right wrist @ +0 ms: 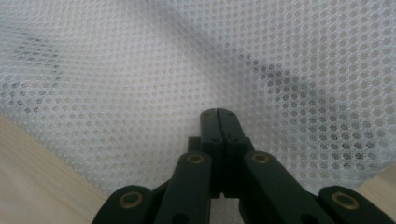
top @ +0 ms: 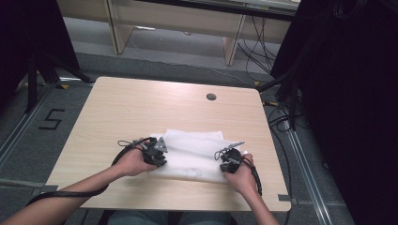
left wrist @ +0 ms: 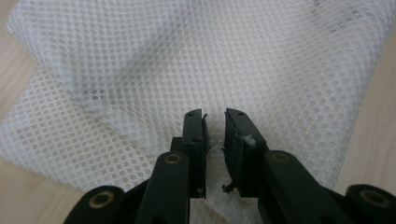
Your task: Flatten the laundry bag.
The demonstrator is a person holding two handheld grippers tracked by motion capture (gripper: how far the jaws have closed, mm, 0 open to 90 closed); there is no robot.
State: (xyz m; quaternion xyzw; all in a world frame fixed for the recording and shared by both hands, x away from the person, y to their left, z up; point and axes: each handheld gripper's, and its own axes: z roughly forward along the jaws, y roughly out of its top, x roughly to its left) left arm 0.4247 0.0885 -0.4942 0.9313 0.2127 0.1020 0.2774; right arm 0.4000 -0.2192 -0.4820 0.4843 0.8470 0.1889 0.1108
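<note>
White mesh cloth is lying folded near the front edge of the surface, with both tongs working on it. Left tongs are sitting at its left end, jaws standing a narrow gap apart over the netting and not really pinching it from what I'm seeing. Right tongs are at the right end, jaws pressed fully together; whether any mesh is caught between them, I can't tell. Surface is looking like pale wood-grain laminate, rectangular, with a small round cable grommet toward the back. Grey floor is showing around it. Cloth itself is looking like soft netting full of tiny round holes, layered double.
</note>
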